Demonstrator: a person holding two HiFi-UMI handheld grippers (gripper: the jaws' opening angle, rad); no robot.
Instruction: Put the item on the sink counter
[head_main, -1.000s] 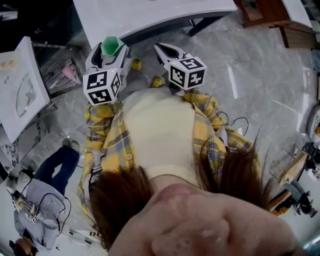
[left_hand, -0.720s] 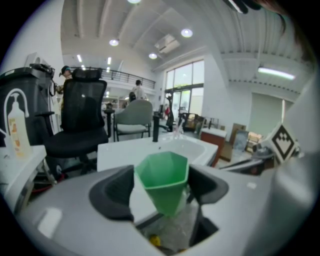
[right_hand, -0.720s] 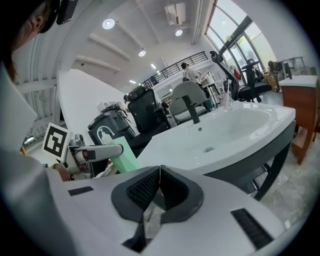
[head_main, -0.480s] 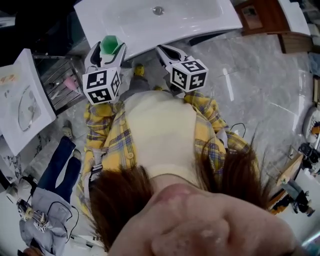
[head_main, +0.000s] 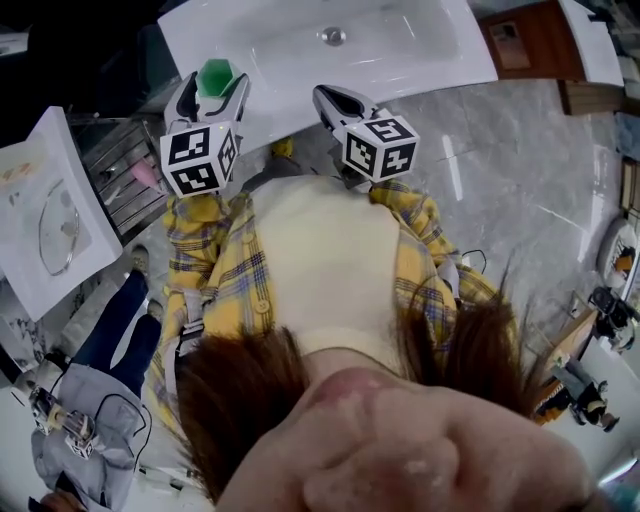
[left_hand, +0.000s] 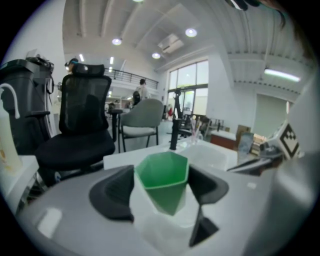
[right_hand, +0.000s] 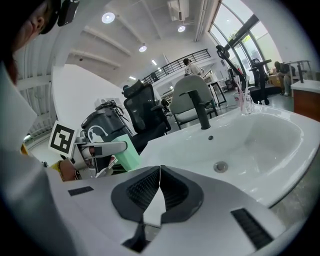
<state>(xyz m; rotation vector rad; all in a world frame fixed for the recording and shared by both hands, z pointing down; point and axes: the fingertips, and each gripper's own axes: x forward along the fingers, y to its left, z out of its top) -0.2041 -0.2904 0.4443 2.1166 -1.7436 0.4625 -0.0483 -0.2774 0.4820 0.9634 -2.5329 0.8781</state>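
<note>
Gripping a green cup (left_hand: 164, 172) in the left tool (left_hand: 161, 197), lower half lost in pale blur. Holding the right tool (right_hand: 159, 192) shut, pads together on nothing. Carrying the cup over the white sink surface's (head_main: 440, 50) near edge; cannot tell whether touching.

Counted by kind
One cup (left_hand: 162, 176), one sink (head_main: 400, 45), one tap (right_hand: 201, 107), two chairs (black chair (left_hand: 80, 125), grey chair (left_hand: 142, 117)), two grippers (left gripper (head_main: 213, 86), right gripper (right_hand: 160, 174)).

Yellow plaid shirt (head_main: 228, 285) over a cream top (head_main: 322, 262).
</note>
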